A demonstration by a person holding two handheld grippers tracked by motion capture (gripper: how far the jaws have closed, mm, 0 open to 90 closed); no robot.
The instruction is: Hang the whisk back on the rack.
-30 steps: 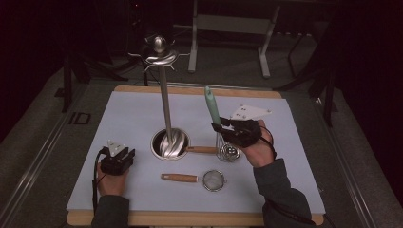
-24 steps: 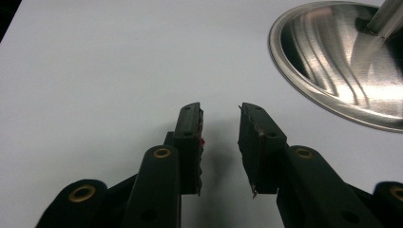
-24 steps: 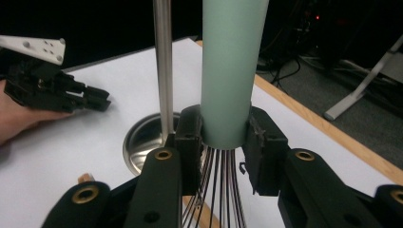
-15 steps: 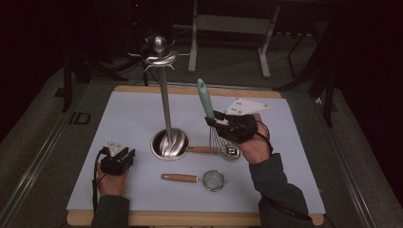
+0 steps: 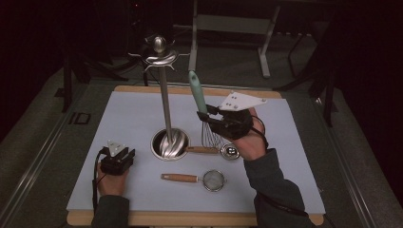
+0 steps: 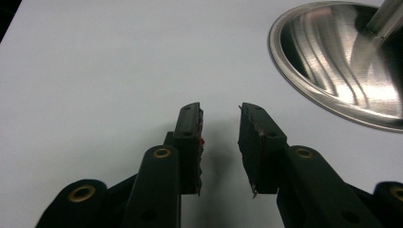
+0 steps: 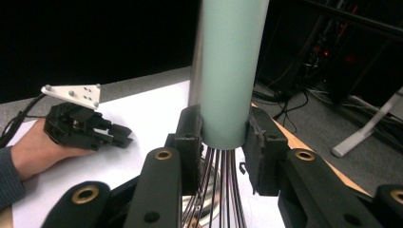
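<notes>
the right tool is clamped on the whisk handle's base (wires hanging below), handle rising upright.

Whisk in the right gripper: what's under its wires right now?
The whisk, clamped by the right gripper, hangs with its wires above the mat, beside a small wood-handled spoon. The gripper and hand cover part of the mat behind them.

Dim room, dark surroundings, white mat lit from above, glare on steel base, soft grainy focus
</notes>
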